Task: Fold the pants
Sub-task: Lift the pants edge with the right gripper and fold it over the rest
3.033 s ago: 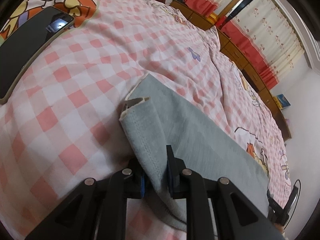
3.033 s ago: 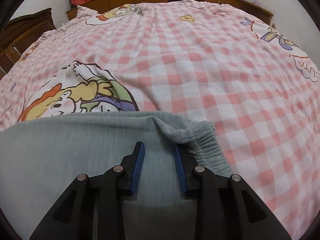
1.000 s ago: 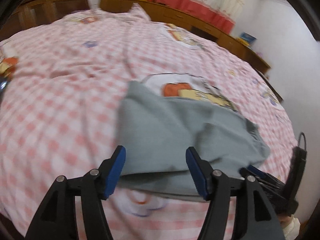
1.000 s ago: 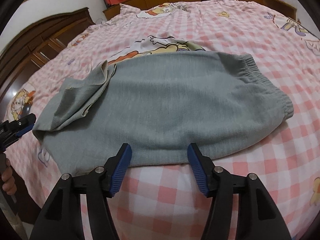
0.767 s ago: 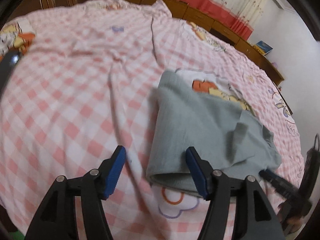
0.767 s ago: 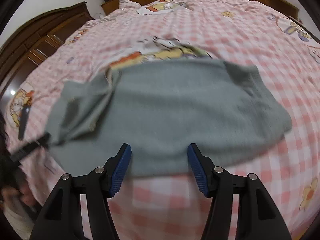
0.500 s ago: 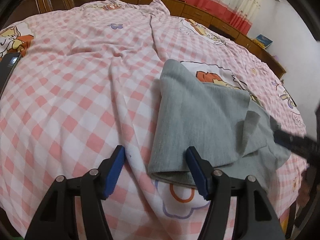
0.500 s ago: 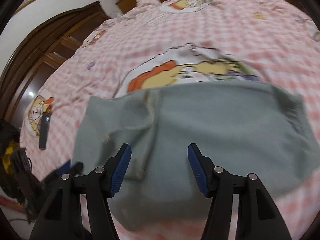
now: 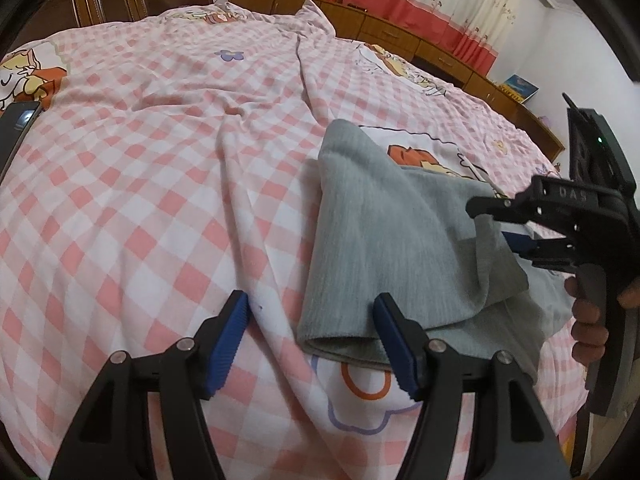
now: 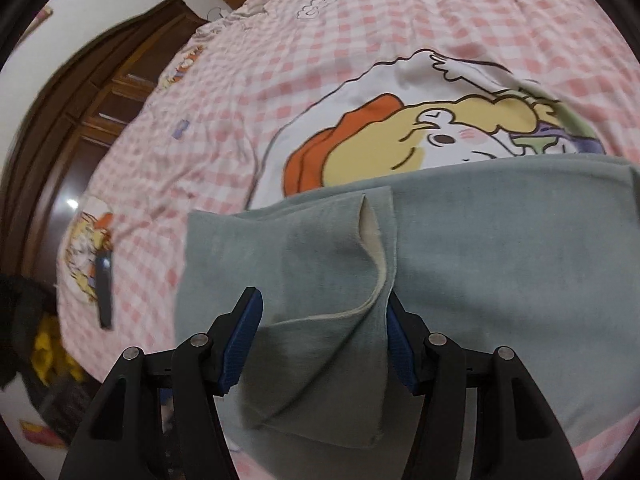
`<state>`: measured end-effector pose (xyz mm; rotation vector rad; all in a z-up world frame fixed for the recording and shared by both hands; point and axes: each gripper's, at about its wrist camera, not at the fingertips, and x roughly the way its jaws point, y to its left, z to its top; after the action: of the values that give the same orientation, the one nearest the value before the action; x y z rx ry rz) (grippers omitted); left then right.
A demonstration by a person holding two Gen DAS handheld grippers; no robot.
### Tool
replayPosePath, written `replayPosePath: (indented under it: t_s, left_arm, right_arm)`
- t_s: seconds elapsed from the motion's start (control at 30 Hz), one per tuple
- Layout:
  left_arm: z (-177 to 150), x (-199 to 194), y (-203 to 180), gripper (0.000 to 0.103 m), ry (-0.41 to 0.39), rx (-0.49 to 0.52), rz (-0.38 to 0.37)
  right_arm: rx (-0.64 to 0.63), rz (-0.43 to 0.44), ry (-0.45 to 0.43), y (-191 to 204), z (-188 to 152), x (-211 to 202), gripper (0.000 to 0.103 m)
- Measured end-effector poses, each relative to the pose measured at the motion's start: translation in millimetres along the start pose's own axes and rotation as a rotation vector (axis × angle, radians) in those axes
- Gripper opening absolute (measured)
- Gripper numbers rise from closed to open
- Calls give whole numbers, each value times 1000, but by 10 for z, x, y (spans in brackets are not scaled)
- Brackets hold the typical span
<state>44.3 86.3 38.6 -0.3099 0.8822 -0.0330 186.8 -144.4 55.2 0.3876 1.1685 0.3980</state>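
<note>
Lying folded between both half-open, empty claws, left claw [image 9: 312,334] and right claw [image 10: 322,334]: grey pants [image 9: 384,240].

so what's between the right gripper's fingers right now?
A loose flap of the grey pants, its pale lining showing, lies in the gap of the open right gripper; right wrist view.

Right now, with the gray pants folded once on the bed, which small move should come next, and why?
Probably lower the right gripper and close it on the loose cuff of the gray pants. Its jaws stand open over that flap, which lies crooked with its pale inside showing, so the fold looks untidy there.
</note>
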Motion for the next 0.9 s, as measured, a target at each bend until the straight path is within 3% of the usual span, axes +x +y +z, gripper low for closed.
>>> replayPosePath:
  t_s: [0.17, 0.33, 0.37, 0.4, 0.5, 0.77, 0.9]
  left_arm:
    - [-17, -16, 5, 68, -6, 2, -5]
    - [-29, -29, 3, 69, -3, -4, -11]
    - [-35, -44, 9, 69, -2, -7, -19]
    - [-32, -56, 19, 69, -2, -9, -26]
    - [-54, -128, 68, 69, -5, -20, -51]
    - [-116, -254, 121, 70, -17, -60, -75]
    - [-119, -339, 76, 75, -41, -91, -86]
  right_arm:
    - [8, -8, 0, 35, 29, -54, 60]
    - [-44, -131, 59, 110, -35, 95, 58]
    - [-81, -159, 63, 157, -68, 118, 50]
    - [-123, -185, 63, 207, -101, 119, 30]
    - [-233, -232, 50, 369, -163, 77, 11]
    - [-357, -154, -118, 945, -25, -627, 8]
    - [-382, -108, -160, 1220, 101, -929, 8]
